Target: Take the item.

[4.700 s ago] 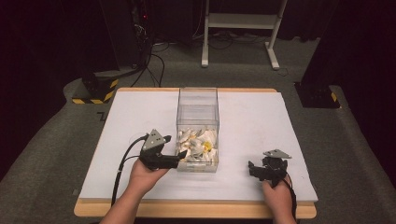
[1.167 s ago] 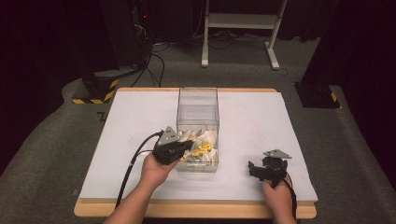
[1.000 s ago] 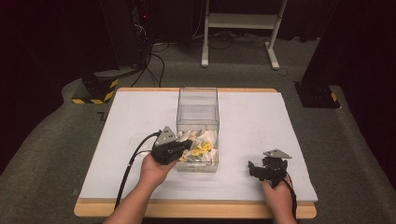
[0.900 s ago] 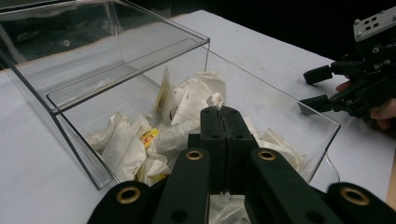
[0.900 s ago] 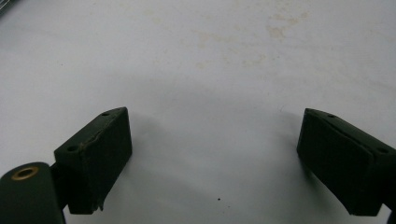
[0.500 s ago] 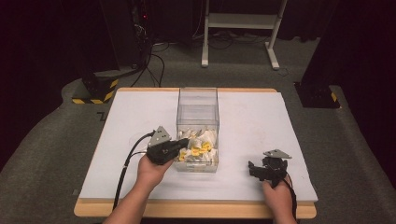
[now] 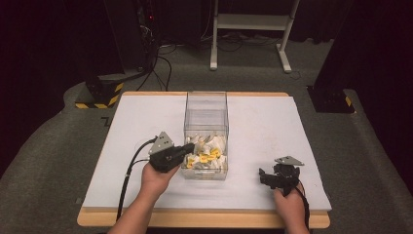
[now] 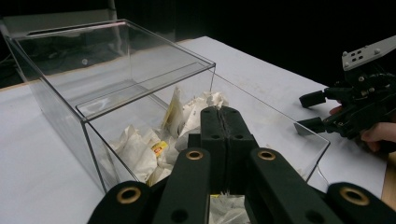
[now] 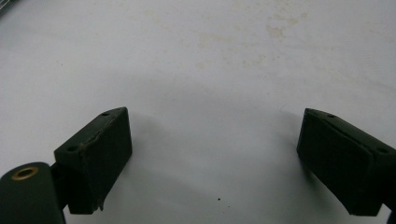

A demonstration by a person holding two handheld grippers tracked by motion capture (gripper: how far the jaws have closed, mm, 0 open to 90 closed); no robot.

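Observation:
A clear plastic box (image 7: 206,103) stands open-topped in the middle of the white table (image 7: 146,122). Crumpled white and yellow packets (image 7: 207,155) lie in its near end. My left gripper (image 7: 189,148) hovers at the box's near left wall, jaws pressed together with nothing seen between them. In the left gripper view those shut jaws (image 8: 222,114) point over the packets (image 8: 140,150) inside the box (image 8: 56,109). My right gripper (image 7: 263,175) rests low at the near right of the table, apart from the box, and stands open (image 9: 215,154) over bare tabletop.
The other hand's gripper (image 8: 322,112) shows at the right of the left gripper view. The table's wooden front edge (image 7: 204,219) runs just below both hands. A black stand (image 7: 331,97) and cables (image 7: 160,63) sit on the floor beyond the table.
The left gripper, which had reached over the packets in the box a second ago, has drawn back to the left and towards the near left wall. The right gripper has not moved.

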